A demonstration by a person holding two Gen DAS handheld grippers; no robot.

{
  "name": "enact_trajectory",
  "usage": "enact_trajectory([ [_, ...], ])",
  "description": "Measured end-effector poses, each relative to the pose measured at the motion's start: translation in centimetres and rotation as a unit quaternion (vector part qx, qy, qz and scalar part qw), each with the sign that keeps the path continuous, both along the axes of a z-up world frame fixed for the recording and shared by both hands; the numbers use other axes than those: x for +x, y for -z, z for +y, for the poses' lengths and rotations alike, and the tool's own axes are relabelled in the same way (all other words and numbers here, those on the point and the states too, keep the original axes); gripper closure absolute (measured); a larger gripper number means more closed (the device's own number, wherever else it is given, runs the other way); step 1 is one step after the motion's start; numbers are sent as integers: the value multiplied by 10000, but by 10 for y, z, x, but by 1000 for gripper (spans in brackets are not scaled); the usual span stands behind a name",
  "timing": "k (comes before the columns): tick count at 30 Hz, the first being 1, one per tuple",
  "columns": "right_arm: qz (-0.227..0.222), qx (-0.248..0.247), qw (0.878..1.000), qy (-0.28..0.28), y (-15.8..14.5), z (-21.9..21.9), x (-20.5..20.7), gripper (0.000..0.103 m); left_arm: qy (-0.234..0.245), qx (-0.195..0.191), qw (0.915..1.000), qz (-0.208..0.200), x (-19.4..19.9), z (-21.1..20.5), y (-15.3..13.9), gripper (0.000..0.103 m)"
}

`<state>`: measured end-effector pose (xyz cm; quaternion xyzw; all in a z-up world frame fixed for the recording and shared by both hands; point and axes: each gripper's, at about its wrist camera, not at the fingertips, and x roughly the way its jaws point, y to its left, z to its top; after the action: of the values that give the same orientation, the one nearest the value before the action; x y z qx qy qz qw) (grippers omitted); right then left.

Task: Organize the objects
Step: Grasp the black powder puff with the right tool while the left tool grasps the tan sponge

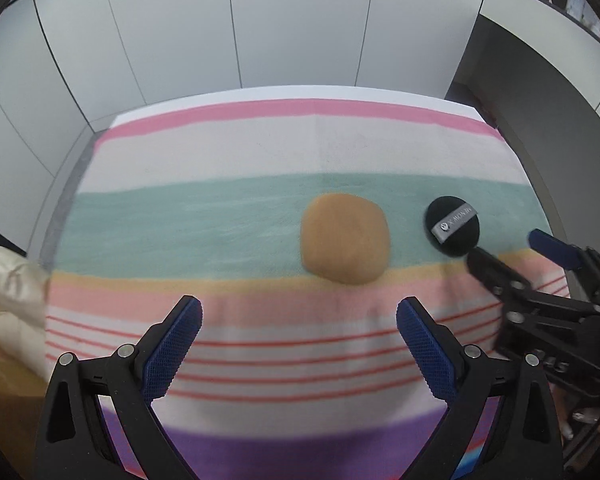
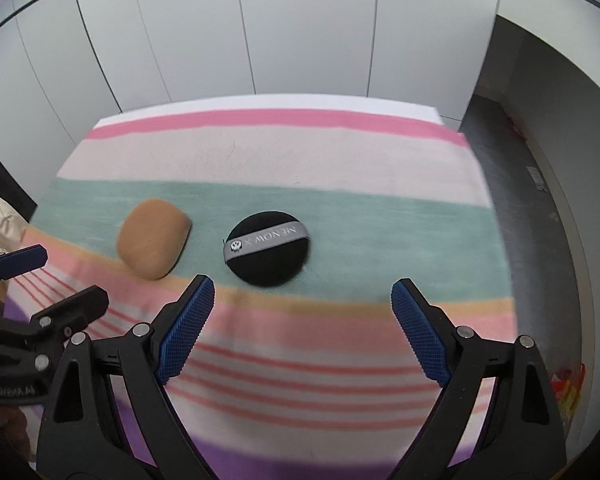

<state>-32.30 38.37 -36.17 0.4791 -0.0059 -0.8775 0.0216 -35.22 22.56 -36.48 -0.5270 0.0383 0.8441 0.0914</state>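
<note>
A tan rounded sponge (image 1: 345, 238) (image 2: 154, 238) and a black round powder puff (image 1: 453, 225) (image 2: 269, 253) with a grey lettered strap lie side by side on the teal band of a striped cloth (image 1: 220, 232) (image 2: 340, 200). My left gripper (image 1: 299, 312) hangs open above the pink stripes, nearer than the sponge. My right gripper (image 2: 303, 294) is open too, just short of the puff. In the left wrist view the right gripper (image 1: 504, 248) reaches in from the right, one fingertip close to the puff. The left gripper (image 2: 64, 276) shows at the left edge of the right wrist view.
The striped cloth covers a table that stands against white wall panels (image 1: 260, 20). A cream fabric bundle (image 1: 8, 292) lies off the table's left edge. Grey floor (image 2: 496, 128) and a curved white counter (image 1: 548, 28) lie to the right.
</note>
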Motion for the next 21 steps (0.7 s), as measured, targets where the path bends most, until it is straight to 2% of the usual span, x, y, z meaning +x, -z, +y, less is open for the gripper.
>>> enact_trajectory([
  [5,34,350,9993,-116,19,-17,-21,12,112,17,9999,-100,-10,4,21,4],
  [7,18,340,9992,-195,24,-20,-26,34,115,60,9998,-137,-15,5,23,4],
  [8,71,164,9996,-220,24,-19,-26,39,131,90,9998,-156,-18,7,25,4],
  [9,102,183,9996,-179,23,-19,-25,48,144,115,9997,-153,-20,9,25,5],
  [10,107,193,9996,-160,23,-18,-25,52,155,170,9996,-134,-22,10,25,5],
  [13,111,-52,9999,-34,19,-7,-21,54,188,264,9994,-115,-31,18,25,7],
  [14,98,-93,9999,24,19,-3,-20,55,190,307,9993,-108,-33,20,26,11],
  [15,100,-95,9999,70,17,0,-18,55,193,405,9989,-114,-35,21,27,23],
  [16,107,-73,9998,118,15,3,-16,56,192,318,9993,-2,-36,25,26,40],
  [17,108,-49,9998,171,14,6,-15,56,285,245,9993,32,-37,30,23,47],
  [19,74,-81,9997,224,12,11,-13,56,426,202,9989,72,-38,36,20,55],
  [21,64,-83,9997,239,10,14,-11,56,427,155,9989,129,-37,37,17,57],
])
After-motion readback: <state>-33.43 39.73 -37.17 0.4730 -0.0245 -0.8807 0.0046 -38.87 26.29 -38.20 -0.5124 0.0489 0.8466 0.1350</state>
